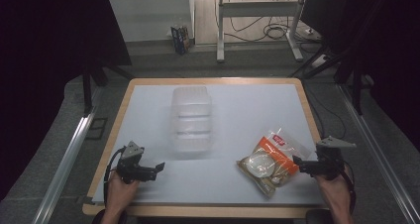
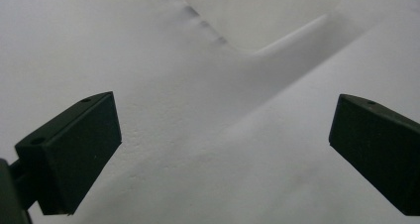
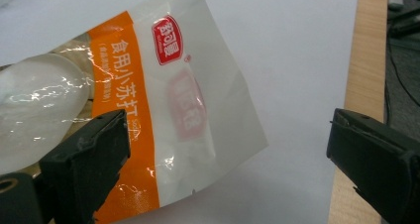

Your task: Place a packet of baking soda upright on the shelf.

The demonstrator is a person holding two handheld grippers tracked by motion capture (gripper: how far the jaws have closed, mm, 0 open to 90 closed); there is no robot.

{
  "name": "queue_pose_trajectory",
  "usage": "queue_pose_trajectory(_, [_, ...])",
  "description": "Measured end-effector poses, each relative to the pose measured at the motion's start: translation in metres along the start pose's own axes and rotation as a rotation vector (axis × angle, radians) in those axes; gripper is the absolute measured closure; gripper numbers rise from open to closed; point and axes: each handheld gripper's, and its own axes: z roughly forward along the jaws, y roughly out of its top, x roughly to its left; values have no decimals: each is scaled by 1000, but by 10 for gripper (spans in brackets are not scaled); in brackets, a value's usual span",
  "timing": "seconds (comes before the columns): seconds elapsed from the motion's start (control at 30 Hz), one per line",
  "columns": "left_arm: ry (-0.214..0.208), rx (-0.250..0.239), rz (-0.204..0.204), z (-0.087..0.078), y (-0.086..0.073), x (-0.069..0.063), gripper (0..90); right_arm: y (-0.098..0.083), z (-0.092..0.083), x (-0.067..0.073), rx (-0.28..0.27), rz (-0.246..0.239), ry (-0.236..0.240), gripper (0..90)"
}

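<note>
Wide white table, clear plastic container lying mid-table, orange-and-white pouch near the right edge. Looks like an approach: right gripper spread beside the pouch, which it must straddle before closing. Left gripper spread, empty. Nothing blocks.

1. The clear container is blurred and cut off at the left gripper view's top edge.
2. The orange packet runs off the right gripper view's left edge; its small print is unreadable.
</note>
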Motion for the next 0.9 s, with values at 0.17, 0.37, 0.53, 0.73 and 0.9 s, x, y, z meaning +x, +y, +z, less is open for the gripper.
queue_pose_trajectory(0.17, [5, 17, 85, 3, 1, -10, 0, 1, 1, -1, -2, -38, 6, 18])
queue_pose_trajectory(0.37, [7, 40, 184, 6, 2, -20, 0, 2, 2, 4, 19, -78, -47, 9])
queue_pose_trajectory(0.53, [8, 45, 207, 7, 2, -22, 0, -1, 6, 1, 41, -55, -22, 0])
queue_pose_trajectory(0.73, [8, 38, 198, 7, 2, -22, 0, -2, 9, 0, 31, -60, -3, 0])
queue_pose_trajectory(0.9, [7, 43, 205, 7, 2, -22, 0, -2, 11, 2, 39, -80, 19, 0])
